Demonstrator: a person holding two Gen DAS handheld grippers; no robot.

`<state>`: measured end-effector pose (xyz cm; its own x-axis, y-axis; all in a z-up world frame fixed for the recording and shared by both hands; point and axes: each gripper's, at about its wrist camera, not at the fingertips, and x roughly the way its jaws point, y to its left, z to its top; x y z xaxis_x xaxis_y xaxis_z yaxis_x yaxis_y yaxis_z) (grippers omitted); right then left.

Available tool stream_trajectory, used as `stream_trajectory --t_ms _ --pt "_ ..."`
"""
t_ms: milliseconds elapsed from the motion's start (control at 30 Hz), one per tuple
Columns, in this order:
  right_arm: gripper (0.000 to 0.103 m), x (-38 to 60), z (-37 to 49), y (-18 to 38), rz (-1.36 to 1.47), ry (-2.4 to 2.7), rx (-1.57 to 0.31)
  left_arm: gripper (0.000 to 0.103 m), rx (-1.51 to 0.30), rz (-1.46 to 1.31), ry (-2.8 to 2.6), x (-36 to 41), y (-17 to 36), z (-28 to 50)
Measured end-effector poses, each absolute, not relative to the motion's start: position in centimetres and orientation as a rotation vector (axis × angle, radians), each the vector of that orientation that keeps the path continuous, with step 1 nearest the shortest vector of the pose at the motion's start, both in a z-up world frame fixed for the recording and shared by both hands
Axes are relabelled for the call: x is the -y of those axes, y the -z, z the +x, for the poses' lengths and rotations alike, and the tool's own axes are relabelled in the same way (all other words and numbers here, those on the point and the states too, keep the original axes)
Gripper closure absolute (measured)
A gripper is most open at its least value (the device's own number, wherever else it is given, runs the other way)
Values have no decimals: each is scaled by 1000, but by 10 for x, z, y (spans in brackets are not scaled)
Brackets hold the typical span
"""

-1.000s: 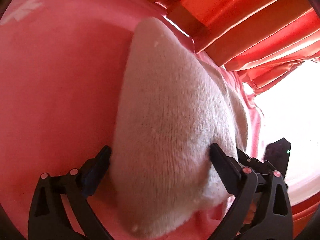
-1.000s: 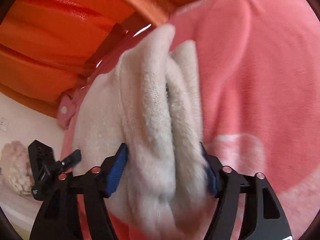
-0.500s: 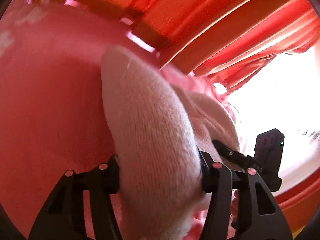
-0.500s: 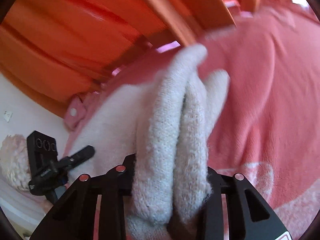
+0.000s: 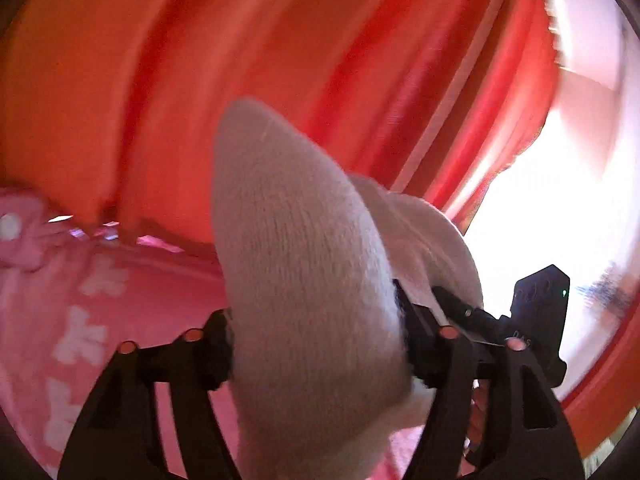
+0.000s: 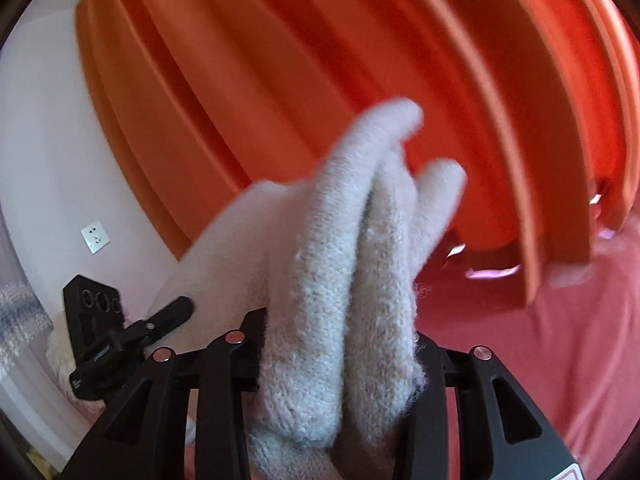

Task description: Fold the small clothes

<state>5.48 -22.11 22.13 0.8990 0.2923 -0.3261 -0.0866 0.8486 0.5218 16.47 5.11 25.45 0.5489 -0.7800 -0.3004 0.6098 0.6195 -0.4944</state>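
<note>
A small cream knitted garment is held up in the air between both grippers, above a pink bedspread. My left gripper is shut on one bunched edge of it. My right gripper is shut on the other edge, where the knit is gathered in several thick folds. Each view shows the other gripper beside it: the right one in the left wrist view, the left one in the right wrist view. The grippers are close together.
Orange-red curtains hang right behind the bed. A white wall with a socket is at the left. The pink bedspread with white patterns also shows in the right wrist view. A bright window is at the right.
Both grippers closed on the cream garment and lifted it off the bedspread. The views have tilted up towards the curtains.
</note>
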Motion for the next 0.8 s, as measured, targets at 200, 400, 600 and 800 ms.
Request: stream_trajectory --t_ms 200,400,600,800 --pt "57 209 122 -60 544 39 -719 28 -931 -377 451 -74 -84 244" --pt "42 223 125 -33 683 -14 -699 26 -976 -686 433 -114 -30 255" --pt "22 230 172 6 731 -74 -817 8 -990 -638 498 -99 -26 278" --pt "37 214 200 22 711 -157 -846 18 -1042 -658 552 -75 -1 291"
